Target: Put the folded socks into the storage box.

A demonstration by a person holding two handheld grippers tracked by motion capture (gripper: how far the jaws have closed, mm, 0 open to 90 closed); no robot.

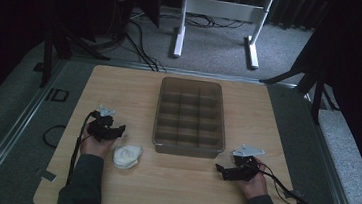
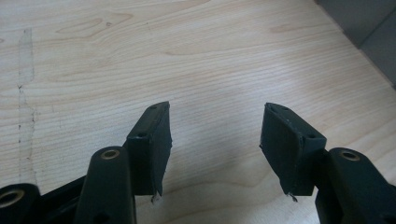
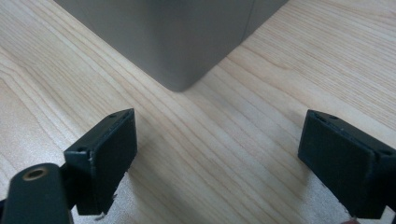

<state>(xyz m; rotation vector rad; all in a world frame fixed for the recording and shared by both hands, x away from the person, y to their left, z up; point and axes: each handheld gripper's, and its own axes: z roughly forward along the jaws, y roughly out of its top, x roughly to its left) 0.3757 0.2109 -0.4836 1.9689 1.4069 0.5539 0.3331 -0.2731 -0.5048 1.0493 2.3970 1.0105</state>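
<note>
A grey divided bin (image 1: 191, 115) stands in the middle of the wooden table (image 1: 120, 83). Near the front left lies a white crumpled bundle (image 1: 126, 155). My left gripper (image 1: 117, 129) rests just above and left of that bundle, held by a hand; in the left gripper view (image 2: 215, 140) its jaws stand open over bare wood. My right gripper (image 1: 218, 169) sits below the bin's front right corner. In the right gripper view (image 3: 219, 158) its jaws are open wide, nothing between them, and the bin's corner (image 3: 180, 56) rises just ahead.
Cables trail from both grippers toward the table's front edge. Beyond the table's far edge stand a white frame (image 1: 217, 20), dark stands and floor cables. A metal rail (image 1: 10, 136) runs along the left side.
</note>
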